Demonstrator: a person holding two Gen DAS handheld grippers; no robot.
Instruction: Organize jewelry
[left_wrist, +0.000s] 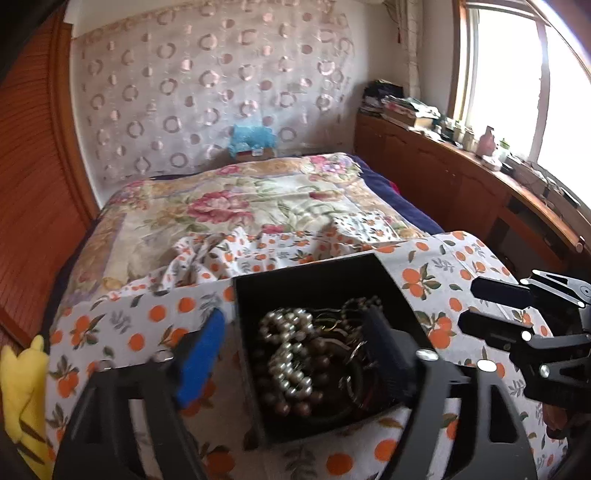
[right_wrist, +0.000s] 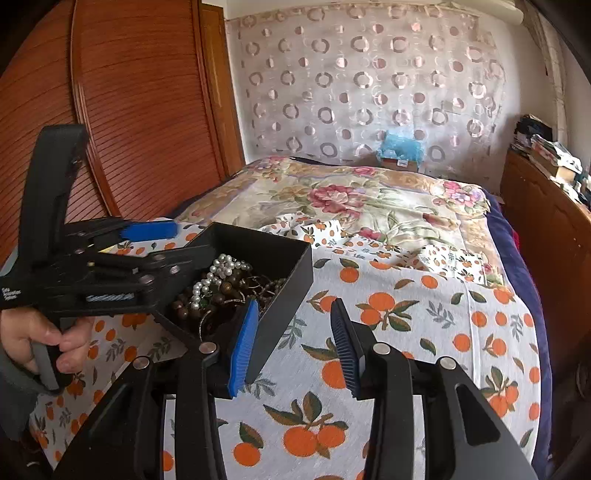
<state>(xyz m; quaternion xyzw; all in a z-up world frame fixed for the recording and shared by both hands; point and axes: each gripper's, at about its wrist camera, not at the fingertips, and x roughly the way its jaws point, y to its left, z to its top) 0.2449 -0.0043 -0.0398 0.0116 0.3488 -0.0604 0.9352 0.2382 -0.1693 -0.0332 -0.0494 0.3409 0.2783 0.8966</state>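
Note:
A black open box (left_wrist: 255, 291) sits on the orange-print cloth (left_wrist: 436, 280) and holds a tangle of jewelry: a white pearl string (left_wrist: 286, 354), dark brown beads (left_wrist: 295, 406) and metal rings. My left gripper (left_wrist: 295, 354) is open; its blue left finger is outside the box's left wall and its right finger is over the jewelry. In the right wrist view the box (right_wrist: 280, 295) stands left of centre with pearls (right_wrist: 218, 271) showing. My right gripper (right_wrist: 291, 347) is open, straddling the box's near right corner, empty.
The cloth (right_wrist: 406, 332) covers the foot of a bed with a floral quilt (right_wrist: 351, 199). A wooden louvred wardrobe (right_wrist: 140, 110) stands left. A cluttered wooden cabinet (left_wrist: 461, 177) runs along the right under a window. A yellow soft toy (left_wrist: 22, 380) lies at the left edge.

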